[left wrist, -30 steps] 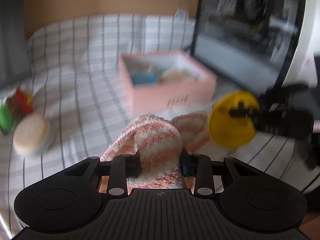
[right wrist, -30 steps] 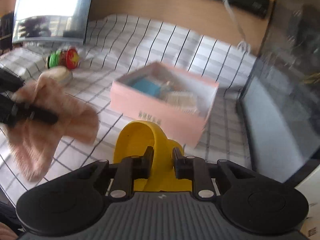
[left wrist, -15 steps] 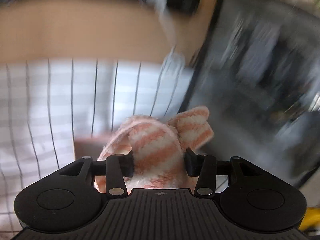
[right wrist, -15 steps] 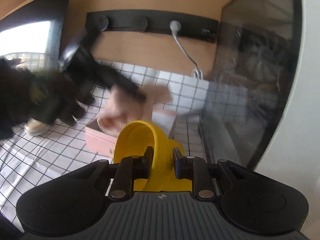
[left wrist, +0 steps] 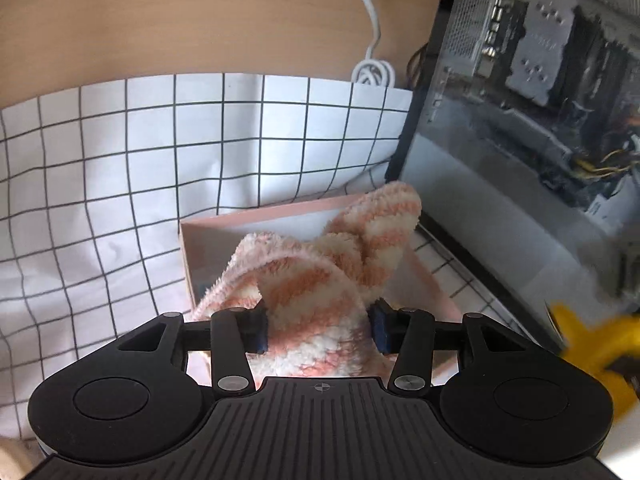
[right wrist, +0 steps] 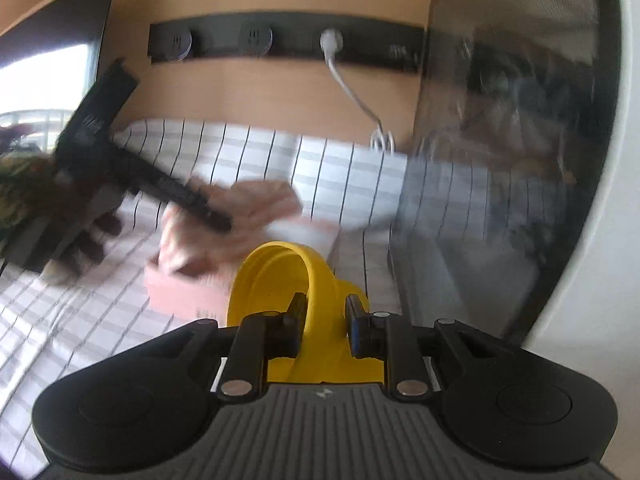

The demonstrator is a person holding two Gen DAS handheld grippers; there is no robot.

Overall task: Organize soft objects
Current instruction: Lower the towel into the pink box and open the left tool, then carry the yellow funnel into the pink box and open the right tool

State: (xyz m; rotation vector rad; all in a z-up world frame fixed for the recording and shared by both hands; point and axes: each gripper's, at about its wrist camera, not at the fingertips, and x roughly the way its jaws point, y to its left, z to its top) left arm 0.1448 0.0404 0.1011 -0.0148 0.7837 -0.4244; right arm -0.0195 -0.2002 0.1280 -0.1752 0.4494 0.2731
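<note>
My left gripper is shut on a fluffy pink-and-white striped sock and holds it above the open pink box. In the right wrist view the left gripper and the sock show blurred over the pink box. My right gripper is shut on a yellow soft ring-shaped object, to the right of the box. That yellow object shows blurred at the right edge of the left wrist view.
A white cloth with a black grid covers the table. A glass-sided computer case stands close on the right. A white cable hangs from a black socket strip on the wooden back wall.
My left gripper has carried the sock forward from the near side to above the pink box. My right gripper has lifted and tilted up with the yellow object.
</note>
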